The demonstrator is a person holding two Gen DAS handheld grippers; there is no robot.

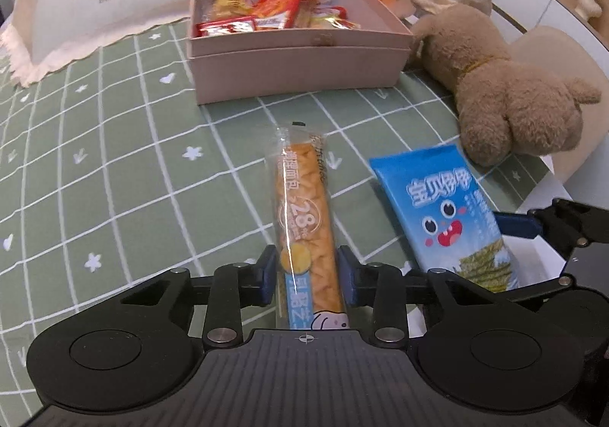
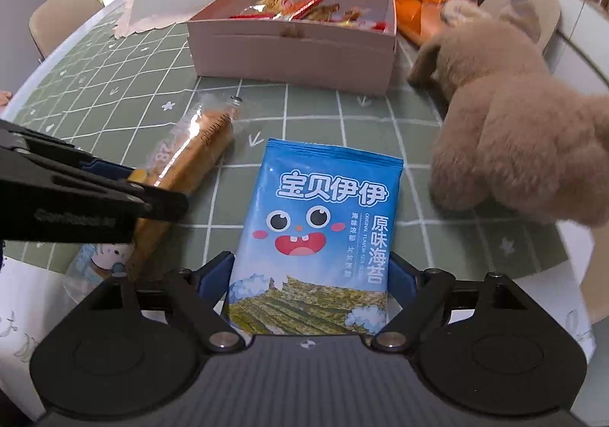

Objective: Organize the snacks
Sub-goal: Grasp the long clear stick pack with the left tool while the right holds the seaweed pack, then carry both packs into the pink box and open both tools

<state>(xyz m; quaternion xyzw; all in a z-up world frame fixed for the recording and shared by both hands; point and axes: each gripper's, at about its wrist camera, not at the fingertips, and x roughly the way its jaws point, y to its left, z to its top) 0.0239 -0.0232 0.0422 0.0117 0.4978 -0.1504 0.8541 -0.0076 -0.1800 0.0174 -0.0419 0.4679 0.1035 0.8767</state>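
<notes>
left gripper point(image 1: 306, 276) clamps bread stick point(image 1: 306, 213); right gripper point(image 2: 312, 282) clamps seaweed pack point(image 2: 316, 236).

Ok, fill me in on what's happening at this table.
A person is sorting snacks with two handheld grippers. The left gripper has its fingers on either side of a long bread stick packet; the right gripper straddles a blue seaweed packet. Both packets lie on the green checked tablecloth. Ahead sits a pink box already holding several snacks, with a plush toy beside it.
</notes>
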